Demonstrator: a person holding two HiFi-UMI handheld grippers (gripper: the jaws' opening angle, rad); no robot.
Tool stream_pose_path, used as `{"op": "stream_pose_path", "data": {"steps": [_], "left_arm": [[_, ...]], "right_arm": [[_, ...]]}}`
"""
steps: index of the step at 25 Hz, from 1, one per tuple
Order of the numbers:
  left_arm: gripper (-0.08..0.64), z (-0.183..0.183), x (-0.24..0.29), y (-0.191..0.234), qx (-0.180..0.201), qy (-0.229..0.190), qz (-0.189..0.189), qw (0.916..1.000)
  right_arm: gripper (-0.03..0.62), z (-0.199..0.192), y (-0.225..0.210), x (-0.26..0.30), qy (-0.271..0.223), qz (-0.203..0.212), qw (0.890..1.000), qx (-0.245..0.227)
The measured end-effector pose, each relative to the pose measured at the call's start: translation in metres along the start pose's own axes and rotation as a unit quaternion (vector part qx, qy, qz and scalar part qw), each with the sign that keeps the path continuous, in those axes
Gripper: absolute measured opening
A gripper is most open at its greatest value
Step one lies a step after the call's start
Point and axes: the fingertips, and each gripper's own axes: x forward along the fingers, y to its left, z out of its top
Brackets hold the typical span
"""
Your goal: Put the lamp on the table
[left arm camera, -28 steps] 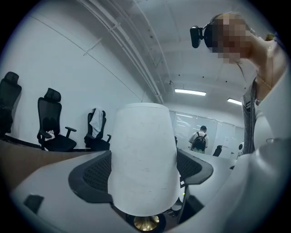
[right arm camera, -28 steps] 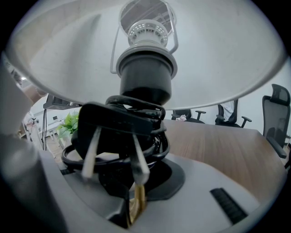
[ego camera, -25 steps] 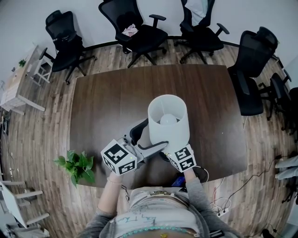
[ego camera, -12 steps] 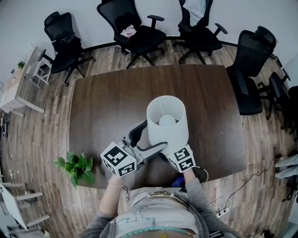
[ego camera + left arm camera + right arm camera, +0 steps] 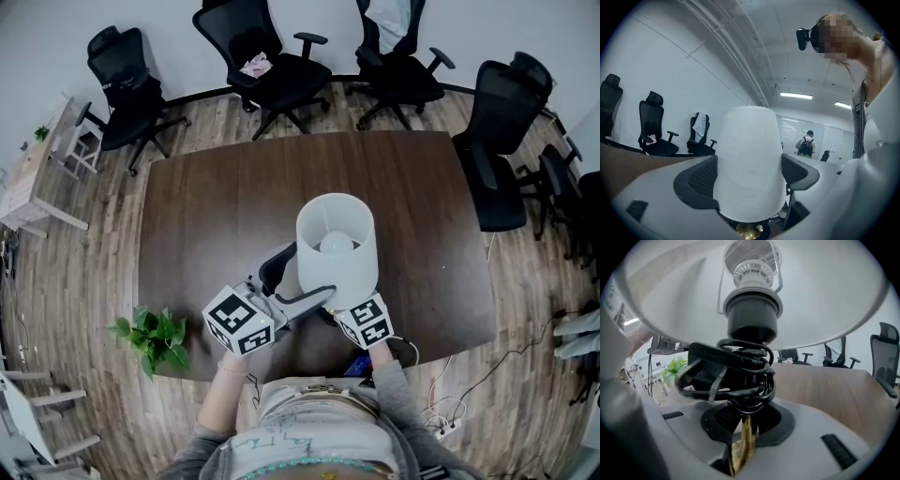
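**Head view.** Only black-and-white square patterns are carried on the marker cubes. The lamp is held upright over the near part of the dark bench, close to its near edge. Whether its foot rests on the wood cannot be told. The left gripper is brought in from the left at the bottom of the shade. The right gripper is brought in from below, under the shade. Bare wood is seen beyond the lamp and to both sides. Office chairs are ranged along the far and right sides. A plant stands on the floor by the near left corner, and cables lie on the floor at the right.

**Left gripper view.** The white shade is seen between the widely spread jaws. The black pads are set against its two sides, so the shade is clasped. A brass part is seen just below it.

**Right gripper view.** The jaws are drawn almost together and the thin brass stem is pinched between them. They have just been opening a little, with the stem between them. A coiled black cord is bundled round the stem under the socket. The bench top runs off to the right.
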Motion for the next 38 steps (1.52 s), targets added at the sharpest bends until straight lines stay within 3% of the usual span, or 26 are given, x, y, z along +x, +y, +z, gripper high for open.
{"op": "stream_pose_path", "data": {"steps": [3, 17, 38], "left_arm": [[0.439, -0.001, -0.002, 0.001, -0.004, -0.003, 0.006, 1.0000], [0.437, -0.003, -0.006, 0.000, -0.008, -0.008, 0.009, 0.9999], [0.437, -0.009, -0.007, -0.011, -0.011, -0.008, 0.011, 0.9998]], "right_arm": [[0.098, -0.002, 0.001, -0.001, -0.001, 0.000, 1.000, 0.000], [0.178, -0.002, 0.003, -0.007, -0.013, 0.006, 1.000, 0.006], [0.218, -0.008, 0.008, -0.022, -0.029, 0.017, 0.999, -0.001]]}}
